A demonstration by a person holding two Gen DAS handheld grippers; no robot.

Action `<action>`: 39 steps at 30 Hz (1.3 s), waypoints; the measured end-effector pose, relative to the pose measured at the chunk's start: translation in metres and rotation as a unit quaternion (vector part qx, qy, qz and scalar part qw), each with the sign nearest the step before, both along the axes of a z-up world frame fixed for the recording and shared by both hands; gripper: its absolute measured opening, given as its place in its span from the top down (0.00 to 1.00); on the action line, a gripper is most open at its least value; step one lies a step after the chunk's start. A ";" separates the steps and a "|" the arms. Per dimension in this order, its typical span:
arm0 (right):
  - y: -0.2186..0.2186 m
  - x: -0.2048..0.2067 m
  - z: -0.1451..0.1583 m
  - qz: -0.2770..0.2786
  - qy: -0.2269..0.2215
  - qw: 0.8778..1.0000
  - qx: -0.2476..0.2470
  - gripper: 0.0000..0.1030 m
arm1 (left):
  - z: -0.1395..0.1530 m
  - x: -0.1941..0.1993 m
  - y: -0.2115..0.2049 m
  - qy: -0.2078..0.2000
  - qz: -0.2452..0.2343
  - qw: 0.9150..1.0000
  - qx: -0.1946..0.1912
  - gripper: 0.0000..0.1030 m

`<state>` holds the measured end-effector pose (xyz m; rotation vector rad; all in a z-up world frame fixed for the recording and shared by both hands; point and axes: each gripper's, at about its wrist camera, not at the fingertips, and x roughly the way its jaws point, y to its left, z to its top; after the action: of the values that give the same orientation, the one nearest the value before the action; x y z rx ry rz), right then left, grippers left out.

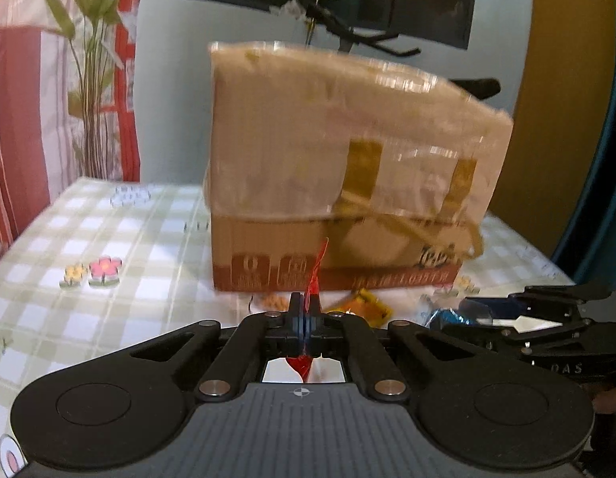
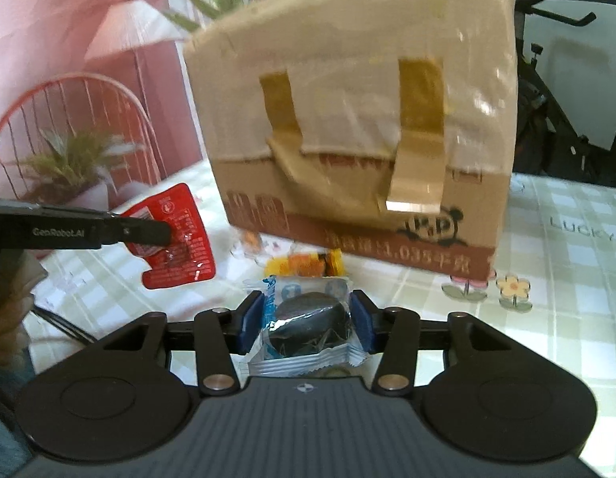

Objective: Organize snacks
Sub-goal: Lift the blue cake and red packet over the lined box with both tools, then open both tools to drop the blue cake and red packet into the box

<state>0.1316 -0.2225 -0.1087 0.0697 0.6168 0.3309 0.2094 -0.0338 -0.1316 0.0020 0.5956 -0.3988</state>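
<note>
My left gripper (image 1: 306, 310) is shut on a thin red snack packet (image 1: 315, 279), seen edge-on between its pads; from the right wrist view the same red packet (image 2: 176, 239) hangs flat from the left gripper's fingertips (image 2: 160, 232), lifted above the cloth. My right gripper (image 2: 308, 318) is shut on a blue-and-white wrapped dark cookie (image 2: 308, 318), pads pressing both sides. A taped cardboard box (image 1: 347, 175) stands just beyond both grippers, also the box (image 2: 367, 119). An orange-yellow snack packet (image 2: 308, 265) lies at the foot of the box.
A checked green-and-white tablecloth (image 1: 108, 239) with flower prints covers the table. A small orange snack (image 1: 274, 300) lies by the box front. Plants and a red chair (image 2: 69, 119) stand beyond the table's left edge; an exercise bike (image 2: 566, 79) is behind the box.
</note>
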 end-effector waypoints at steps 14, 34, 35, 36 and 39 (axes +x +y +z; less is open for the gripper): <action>0.000 0.000 0.094 0.046 -0.116 0.991 0.040 0.52 | 0.108 0.016 -0.014 -0.159 -0.023 0.987 -0.011 0.98; -0.050 0.111 0.131 -0.094 -0.146 0.984 -0.029 0.41 | 0.108 0.141 -0.074 -0.118 -0.020 0.993 0.024 0.65; -0.051 0.111 0.129 -0.094 -0.143 0.985 -0.030 0.37 | 0.106 0.140 -0.071 -0.117 -0.017 0.993 0.021 0.53; -0.053 0.107 0.128 -0.096 -0.144 0.985 -0.029 0.37 | 0.105 0.138 -0.067 -0.117 -0.014 0.993 0.018 0.52; -0.054 0.097 0.130 -0.094 -0.151 0.984 -0.019 0.37 | 0.104 0.130 -0.054 -0.105 -0.010 0.994 0.012 0.52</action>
<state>0.2282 -0.2767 0.0209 0.0396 0.3123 0.1417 0.3398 -0.0874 -0.0277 0.0717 0.3927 -0.4056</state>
